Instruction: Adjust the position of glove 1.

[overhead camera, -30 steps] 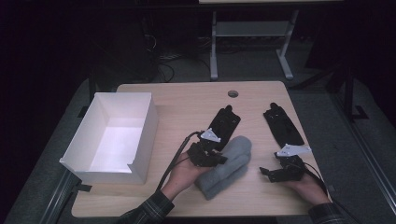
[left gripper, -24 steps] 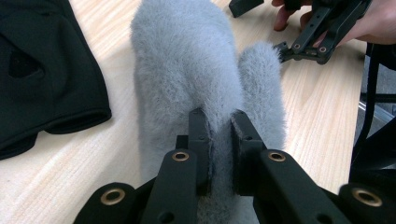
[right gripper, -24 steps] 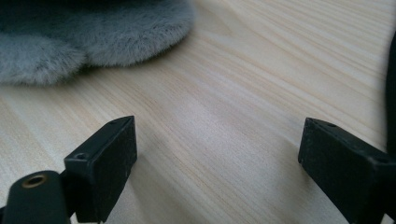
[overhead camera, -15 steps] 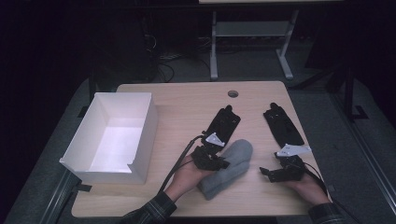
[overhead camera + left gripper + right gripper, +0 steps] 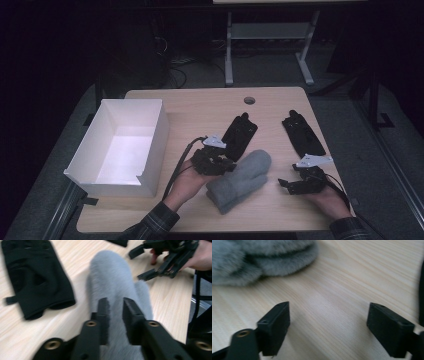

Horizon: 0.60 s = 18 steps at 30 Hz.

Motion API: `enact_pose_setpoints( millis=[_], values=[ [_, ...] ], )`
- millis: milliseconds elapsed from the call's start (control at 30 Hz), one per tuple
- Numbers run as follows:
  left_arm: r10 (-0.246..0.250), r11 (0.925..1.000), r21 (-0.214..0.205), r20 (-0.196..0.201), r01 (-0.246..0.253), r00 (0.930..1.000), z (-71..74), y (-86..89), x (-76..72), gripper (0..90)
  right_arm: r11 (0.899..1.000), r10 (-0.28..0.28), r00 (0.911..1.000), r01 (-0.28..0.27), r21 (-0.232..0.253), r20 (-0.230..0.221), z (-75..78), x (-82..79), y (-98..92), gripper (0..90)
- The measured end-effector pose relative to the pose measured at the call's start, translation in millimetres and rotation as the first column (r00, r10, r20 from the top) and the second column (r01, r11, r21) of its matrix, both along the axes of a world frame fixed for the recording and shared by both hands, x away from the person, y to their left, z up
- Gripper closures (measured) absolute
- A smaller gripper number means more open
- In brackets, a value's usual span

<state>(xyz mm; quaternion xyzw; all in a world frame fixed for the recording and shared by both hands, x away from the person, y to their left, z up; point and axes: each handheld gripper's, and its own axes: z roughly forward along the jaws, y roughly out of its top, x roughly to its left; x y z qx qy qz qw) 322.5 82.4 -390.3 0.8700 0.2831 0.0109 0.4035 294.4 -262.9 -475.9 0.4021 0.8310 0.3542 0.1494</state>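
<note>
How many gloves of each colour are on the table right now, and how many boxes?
Black gloves: 2, one beside the left tool, one farther right.
Grey mittens: 2, stacked as a pair, by what the right gripper view shows.
White box: 1, at the table's left edge.
Total: 5 things.

The black left tongs [image 5: 226,164] are held low in the left hand [image 5: 187,182], jaws nearly closed. The black right tongs [image 5: 286,184] are kept low, jaws wide, having just been closing slightly.
</note>
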Motion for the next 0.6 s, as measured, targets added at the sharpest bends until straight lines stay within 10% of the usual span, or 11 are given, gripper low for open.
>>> enact_pose_setpoints(
  millis=[33, 300, 600],
  values=[
    [0.007, 1.0, 0.003, -0.003, -0.007, 1.0, -0.2, 3.4, -0.3, 86.8, 0.999, 0.012, 0.9997, -0.013, 0.034, 0.02, 7.0, -3.2, 1.0, 42.0],
    [0.063, 0.9964, 0.057, -0.005, -0.063, 0.998, -13.0, 33.3, -6.6, 89.5, 0.979, 0.18, 0.9828, -0.175, 0.105, -0.04, 21.0, -17.2, 19.9, 88.0],
    [0.057, 0.9951, 0.084, -0.046, -0.053, 0.9973, -27.1, 43.8, -14.3, 89.4, 0.935, 0.345, 0.9344, -0.335, 0.115, -0.088, 21.2, -30.6, 56.3, 90.0]
  ],
)
